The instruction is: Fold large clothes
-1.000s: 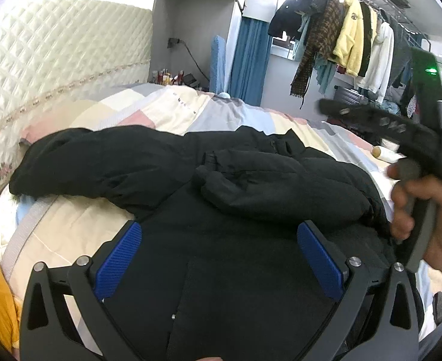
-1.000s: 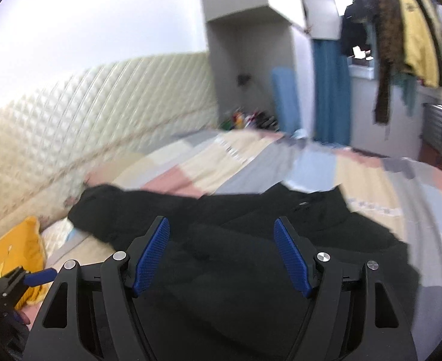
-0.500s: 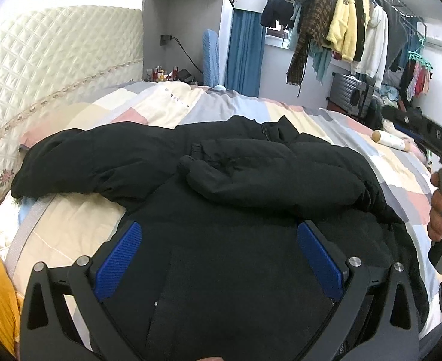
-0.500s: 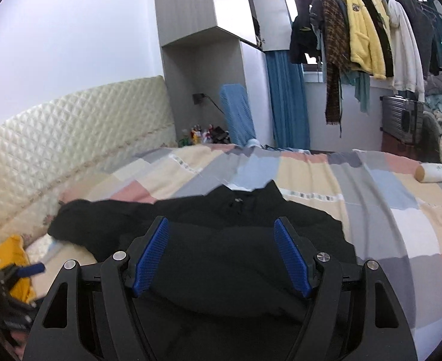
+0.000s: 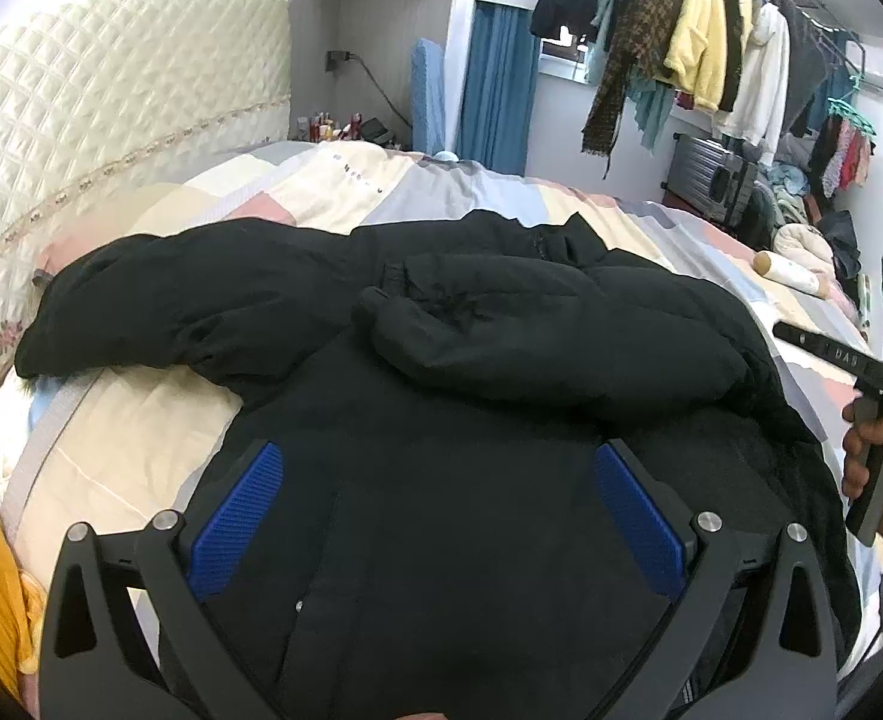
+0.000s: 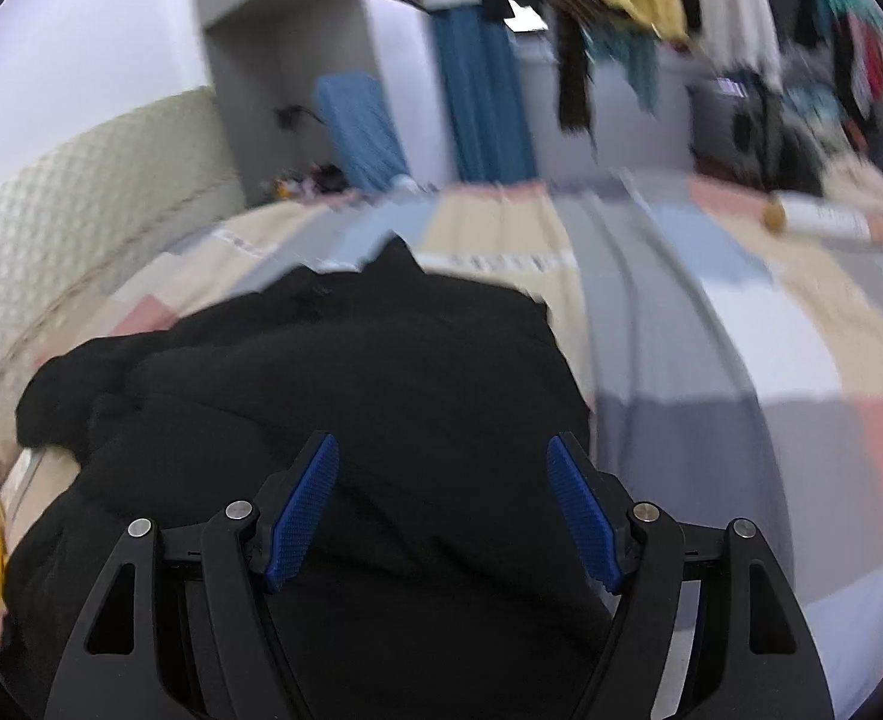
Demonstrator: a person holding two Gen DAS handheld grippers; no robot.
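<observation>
We are partway into folding a black padded jacket (image 5: 441, 396) that lies spread on the patchwork quilt (image 5: 333, 192) of the bed. One sleeve (image 5: 537, 330) already lies folded across the chest; the other sleeve (image 5: 159, 294) lies stretched out toward the quilted headboard (image 5: 111, 96). Our left gripper (image 5: 438, 510) hovers over the lower body of the jacket, its blue pads wide apart with nothing between them. Our right gripper (image 6: 441, 504) is above the jacket's near side, the view blurred, its jaws also spread and empty; in the left view we see it at the edge, gripped by our right hand (image 5: 879, 474). We judge the next step is bringing the outstretched sleeve in, or folding the hem up toward the collar (image 6: 393, 258). Either way we must pinch thick, puffy fabric firmly at an edge, since it may spring back
</observation>
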